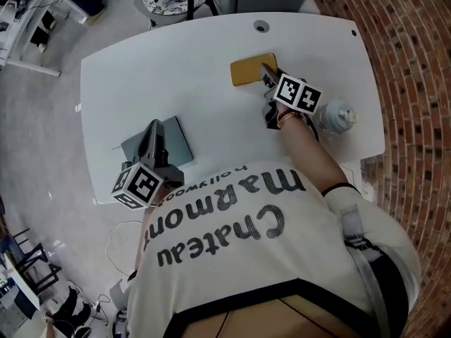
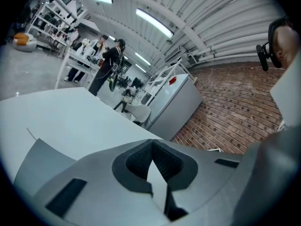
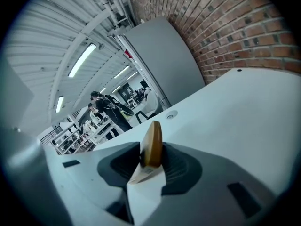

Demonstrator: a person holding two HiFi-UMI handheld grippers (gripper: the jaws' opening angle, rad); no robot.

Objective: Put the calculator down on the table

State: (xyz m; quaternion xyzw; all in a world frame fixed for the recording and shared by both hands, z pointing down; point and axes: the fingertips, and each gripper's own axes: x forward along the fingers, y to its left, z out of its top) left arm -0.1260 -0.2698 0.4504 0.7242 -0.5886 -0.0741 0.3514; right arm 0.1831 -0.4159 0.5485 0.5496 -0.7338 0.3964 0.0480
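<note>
Shirt (image 1: pixel 282 259) nearest, left tool (image 2: pixel 151 147) clenched empty, right tool (image 3: pixel 151 160) released, jaws flanking calculator (image 3: pixel 153 142) on table (image 1: pixel 211 41)

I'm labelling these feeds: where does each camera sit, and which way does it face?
Head view: on the person's head, looking steeply down at the white table; shows shirt, right forearm, left gripper, right gripper.
Left gripper view: on the left gripper, looking along its shut jaws across the table toward a brick wall; shirt at right.
Right gripper view: on the right gripper, looking along its jaws, the tan calculator edge-on between them.
Shared: head and right gripper views both show the calculator.
</note>
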